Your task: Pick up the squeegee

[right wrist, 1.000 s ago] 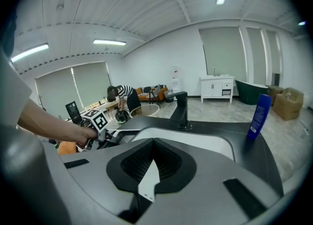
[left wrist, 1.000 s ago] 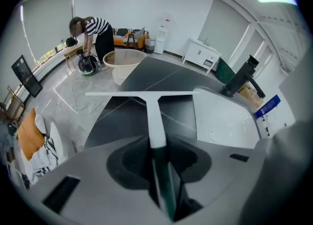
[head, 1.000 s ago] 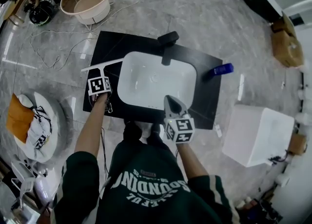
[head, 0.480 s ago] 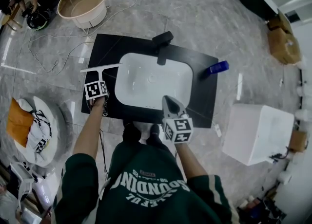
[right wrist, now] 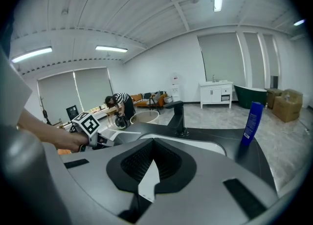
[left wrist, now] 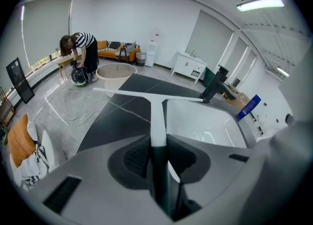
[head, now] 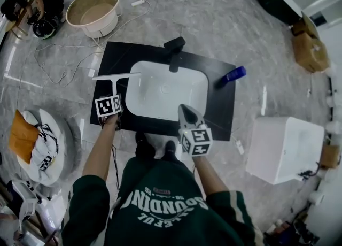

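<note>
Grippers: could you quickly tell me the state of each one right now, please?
Left gripper: jaws closed on the squeegee handle.
Right gripper: jaws closed, holding nothing.

White T-shaped squeegee [left wrist: 157, 116], handle clamped between left tongs [left wrist: 158, 146], blade crosswise at far end

Gry marble flr [head: 224, 15], wht walls [left wrist: 146, 18], strip lts [left wrist: 259, 4].

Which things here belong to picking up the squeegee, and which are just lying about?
In the job: squeegee; left gripper, shut on its handle.
Lying about: sink; faucet; bottle; tub.
</note>
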Action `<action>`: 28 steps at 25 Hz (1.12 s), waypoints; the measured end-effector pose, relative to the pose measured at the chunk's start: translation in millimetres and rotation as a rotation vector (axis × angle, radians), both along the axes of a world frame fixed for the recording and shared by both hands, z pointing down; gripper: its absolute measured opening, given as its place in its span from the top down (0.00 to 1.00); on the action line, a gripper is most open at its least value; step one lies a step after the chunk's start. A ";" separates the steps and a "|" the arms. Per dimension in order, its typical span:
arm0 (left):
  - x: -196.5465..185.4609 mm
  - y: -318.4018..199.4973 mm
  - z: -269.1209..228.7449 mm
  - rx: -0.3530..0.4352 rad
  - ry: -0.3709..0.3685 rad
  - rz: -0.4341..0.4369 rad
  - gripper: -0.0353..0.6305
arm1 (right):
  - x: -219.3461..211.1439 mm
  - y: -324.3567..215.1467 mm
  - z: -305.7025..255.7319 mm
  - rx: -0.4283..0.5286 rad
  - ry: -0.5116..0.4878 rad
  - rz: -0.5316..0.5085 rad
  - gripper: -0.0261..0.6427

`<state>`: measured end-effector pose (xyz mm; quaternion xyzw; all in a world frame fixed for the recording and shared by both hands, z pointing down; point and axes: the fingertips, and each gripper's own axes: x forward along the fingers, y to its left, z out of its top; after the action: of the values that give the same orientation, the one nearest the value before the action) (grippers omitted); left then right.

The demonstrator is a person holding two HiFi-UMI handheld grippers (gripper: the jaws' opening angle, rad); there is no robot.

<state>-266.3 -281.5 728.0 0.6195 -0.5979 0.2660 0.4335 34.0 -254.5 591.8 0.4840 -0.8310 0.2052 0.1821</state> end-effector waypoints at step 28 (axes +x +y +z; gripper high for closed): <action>122.1 15.0 -183.1 0.498 -0.048 0.229 0.81 | 80.6 -14.5 -75.4 0.213 -0.027 0.105 0.96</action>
<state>-144.2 -266.5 544.9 0.7641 -0.5811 0.1728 0.2207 114.6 -269.1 516.3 0.5408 -0.8238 0.1316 0.1076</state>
